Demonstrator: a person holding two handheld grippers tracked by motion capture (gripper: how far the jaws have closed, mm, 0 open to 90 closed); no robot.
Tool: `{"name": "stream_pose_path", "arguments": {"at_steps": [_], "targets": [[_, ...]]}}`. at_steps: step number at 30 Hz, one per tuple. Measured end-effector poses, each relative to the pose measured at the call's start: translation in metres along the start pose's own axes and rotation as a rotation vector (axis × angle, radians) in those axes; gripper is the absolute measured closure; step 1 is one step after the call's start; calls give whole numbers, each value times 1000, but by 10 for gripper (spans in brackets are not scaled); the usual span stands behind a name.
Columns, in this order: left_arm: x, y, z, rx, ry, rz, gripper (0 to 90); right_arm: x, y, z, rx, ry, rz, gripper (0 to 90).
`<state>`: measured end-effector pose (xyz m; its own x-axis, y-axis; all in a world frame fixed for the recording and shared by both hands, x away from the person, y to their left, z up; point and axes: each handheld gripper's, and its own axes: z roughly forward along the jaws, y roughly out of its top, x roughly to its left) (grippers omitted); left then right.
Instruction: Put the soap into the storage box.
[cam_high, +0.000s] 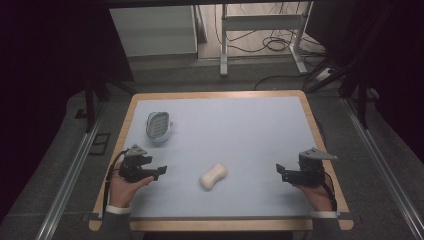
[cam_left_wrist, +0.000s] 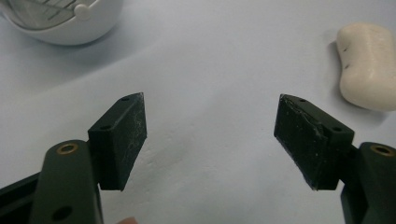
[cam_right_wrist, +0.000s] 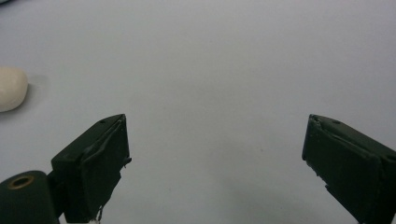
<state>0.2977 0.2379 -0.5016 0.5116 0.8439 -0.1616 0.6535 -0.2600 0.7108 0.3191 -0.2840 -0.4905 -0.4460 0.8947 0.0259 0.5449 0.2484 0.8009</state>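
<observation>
The table (cam_high: 260, 130) took up most of the high view, a pale blue mat with a wooden border showing along its far, left and right edges, and most of that mat lay bare: the whole far right half and the middle strip between the two hands held nothing. Beyond the far edge stood a white cabinet (cam_high: 152, 31) and a metal frame (cam_high: 262, 22) with cables (cam_high: 270, 45) on the floor, well apart from the table. At the near left corner a hand (cam_high: 122, 187) held the left gripper (cam_high: 159, 171), pointed toward the centre close to the left border; at the near right another hand (cam_high: 320, 192) held the right gripper (cam_high: 281, 171), also pointed inward and near the right border. A white dish (cam_high: 158, 125) with a ribbed insert sat toward the far left, apart from the left gripper. The soap (cam_high: 213, 176), a cream waisted bar, lay on the mat between the grippers, nearer the left one and touching neither. In the left gripper view the left gripper (cam_left_wrist: 210, 135) had its jaws spread wide over bare mat, gripping nothing, with the soap (cam_left_wrist: 366, 65) ahead to the right and the dish (cam_left_wrist: 70, 21) ahead to the left. In the right gripper view the right gripper (cam_right_wrist: 215, 158) likewise stood wide apart and empty, the soap (cam_right_wrist: 11, 88) at the left edge.
</observation>
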Motion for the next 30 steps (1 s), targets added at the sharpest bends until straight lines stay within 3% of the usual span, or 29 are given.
{"name": "stream_pose_path", "arguments": {"at_steps": [3,11,14,16,30], "targets": [[-1,0,-1,3,-19,-14,258,-1,0,0,4,2,5,71],[-8,8,-2,16,-10,2,260,-8,-2,-7,-12,-8,20,75],[-13,15,-4,19,-17,27,256,-9,-2,-7,-11,-11,20,77],[-19,24,-7,11,-52,43,251,-10,-3,-7,-5,-10,14,82],[-31,42,-13,20,-56,75,242,-10,-4,-7,5,-28,7,82]]}}
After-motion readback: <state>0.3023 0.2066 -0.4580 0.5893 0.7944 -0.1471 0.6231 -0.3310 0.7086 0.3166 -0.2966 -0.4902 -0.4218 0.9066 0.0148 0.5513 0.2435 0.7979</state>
